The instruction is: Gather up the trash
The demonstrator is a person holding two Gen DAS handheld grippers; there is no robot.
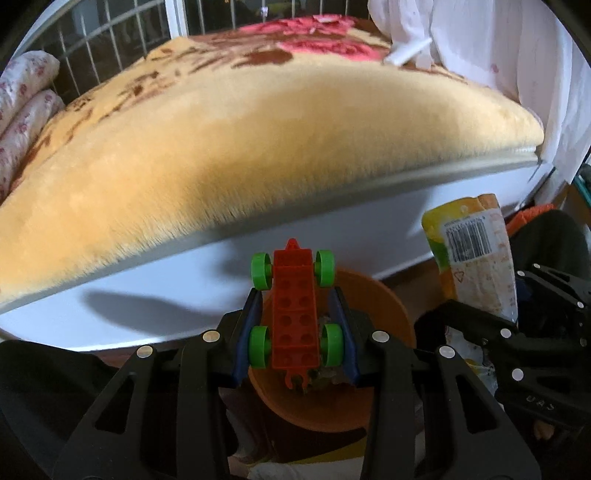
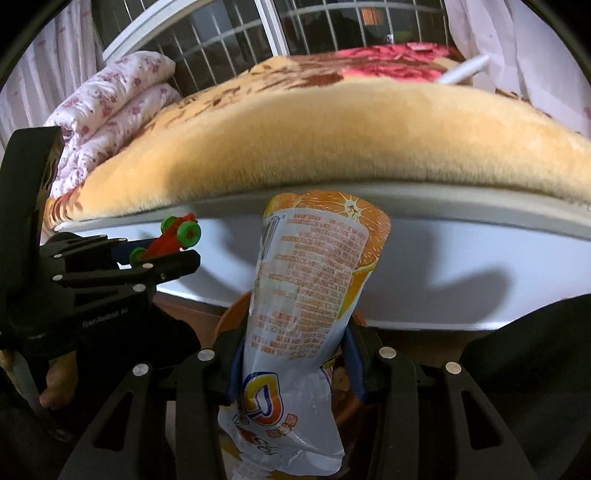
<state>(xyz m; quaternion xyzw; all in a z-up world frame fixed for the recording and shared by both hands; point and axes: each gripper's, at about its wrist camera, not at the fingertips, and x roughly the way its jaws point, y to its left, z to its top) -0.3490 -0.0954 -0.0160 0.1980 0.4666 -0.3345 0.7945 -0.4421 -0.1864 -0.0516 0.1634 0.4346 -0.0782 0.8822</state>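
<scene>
So you've got two items in hand, one per gripper. Your right gripper [image 2: 295, 363] is clamped on one snack bag [image 2: 314, 280], blue pads pressing its crumpled middle; it stands upright between the fingers, orange-fruit print at the top end, white back panel with small print facing the camera, logo end hanging down toward you. From the left wrist view the same bag [image 1: 476, 258] shows to the right of your left gripper, barcode side out.

Your left gripper [image 1: 295, 328] is closed around one toy car [image 1: 294, 306]: red studded block body, four green wheels, pinched by the blue pads at the rear wheels, nose pointing forward. In the right wrist view the car [image 2: 173, 238] sits to the left of the bag, well apart from it.

One orange bin [image 1: 388, 306] sits directly below and ahead of both grippers; some debris shows inside, too blurred to identify.

Ahead of both grippers: one bed with a white frame [image 1: 332, 236] and a yellow plush blanket [image 1: 240, 140] with red and brown floral print. Folded floral quilts [image 2: 110, 99] are stacked far left on the bed. Barred window [image 2: 314, 33] behind, white curtain [image 1: 498, 44] at far right. Floor under the bin looks brown.
</scene>
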